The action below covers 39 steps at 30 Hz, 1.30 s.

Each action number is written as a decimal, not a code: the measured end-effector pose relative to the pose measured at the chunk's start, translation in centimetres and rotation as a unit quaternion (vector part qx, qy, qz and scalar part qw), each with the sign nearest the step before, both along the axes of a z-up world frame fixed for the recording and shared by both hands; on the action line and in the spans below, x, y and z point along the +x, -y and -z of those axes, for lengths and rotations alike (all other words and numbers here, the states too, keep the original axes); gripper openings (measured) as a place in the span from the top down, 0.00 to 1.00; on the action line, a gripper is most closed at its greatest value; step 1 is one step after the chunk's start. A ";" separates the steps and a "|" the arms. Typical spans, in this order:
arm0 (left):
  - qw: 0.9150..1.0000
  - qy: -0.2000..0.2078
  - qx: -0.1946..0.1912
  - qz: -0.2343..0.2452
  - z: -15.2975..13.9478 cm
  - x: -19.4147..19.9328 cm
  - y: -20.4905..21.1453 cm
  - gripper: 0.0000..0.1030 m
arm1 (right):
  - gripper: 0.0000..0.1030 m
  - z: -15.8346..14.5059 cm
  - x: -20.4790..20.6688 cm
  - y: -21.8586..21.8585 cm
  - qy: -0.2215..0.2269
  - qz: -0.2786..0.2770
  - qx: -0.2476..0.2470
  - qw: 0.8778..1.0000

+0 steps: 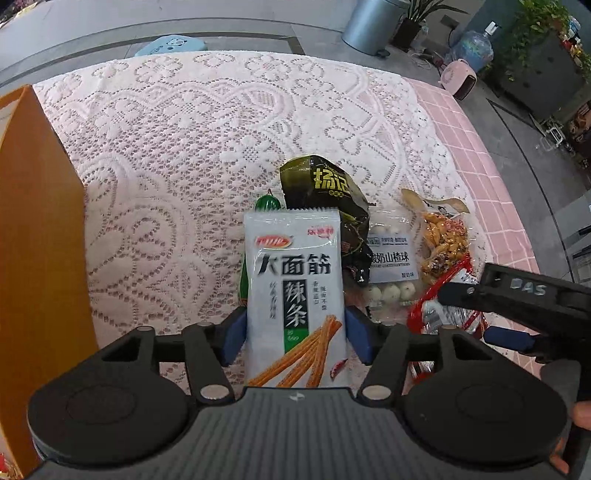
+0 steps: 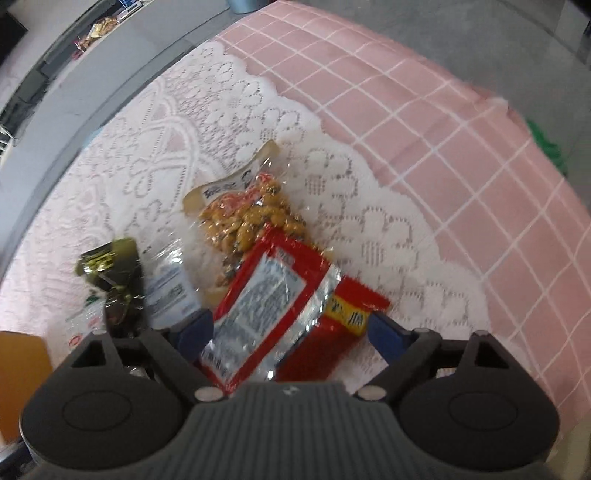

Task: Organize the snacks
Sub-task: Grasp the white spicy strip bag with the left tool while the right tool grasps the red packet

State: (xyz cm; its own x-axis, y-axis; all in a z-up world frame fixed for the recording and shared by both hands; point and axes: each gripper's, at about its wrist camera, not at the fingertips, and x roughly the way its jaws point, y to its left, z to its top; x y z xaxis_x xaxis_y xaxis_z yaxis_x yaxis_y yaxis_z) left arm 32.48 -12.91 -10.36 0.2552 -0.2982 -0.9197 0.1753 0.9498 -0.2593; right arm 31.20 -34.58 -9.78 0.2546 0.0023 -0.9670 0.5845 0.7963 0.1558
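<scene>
My left gripper [image 1: 295,334] is shut on a white spicy-strip packet [image 1: 295,291], its blue pads against both sides. Behind it lie a dark green packet [image 1: 328,199], a green packet [image 1: 266,204], a clear bag of white hawthorn balls [image 1: 391,258] and a clear bag of yellow nuts [image 1: 443,236]. The right gripper shows at the right of the left wrist view [image 1: 476,310], over a red packet [image 1: 439,302]. In the right wrist view my right gripper [image 2: 291,332] straddles that red packet [image 2: 273,314], jaws wide at its sides. The nut bag [image 2: 251,218] lies beyond.
An orange box wall [image 1: 37,236] stands at the left of the table, and its corner shows in the right wrist view [image 2: 22,365]. White lace [image 1: 207,133] covers a pink checked tablecloth [image 2: 443,129]. Beyond the table's far edge are a grey bin [image 1: 373,22] and plants.
</scene>
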 end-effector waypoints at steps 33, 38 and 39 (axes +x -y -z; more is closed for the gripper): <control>1.000 0.019 -0.014 0.010 -0.8 -0.3 -0.9 0.44 | 0.26 -0.1 -1.7 -1.9 -0.029 -0.115 -0.041 0.992; 0.999 0.029 -0.025 0.008 -2.5 -0.8 -1.3 0.44 | 0.26 -1.8 -1.4 -3.0 -0.002 -0.143 -0.066 0.988; 0.999 0.030 -0.025 0.010 -2.9 -1.0 -1.3 0.44 | 0.26 -2.2 -1.4 -3.2 0.003 -0.148 -0.070 0.986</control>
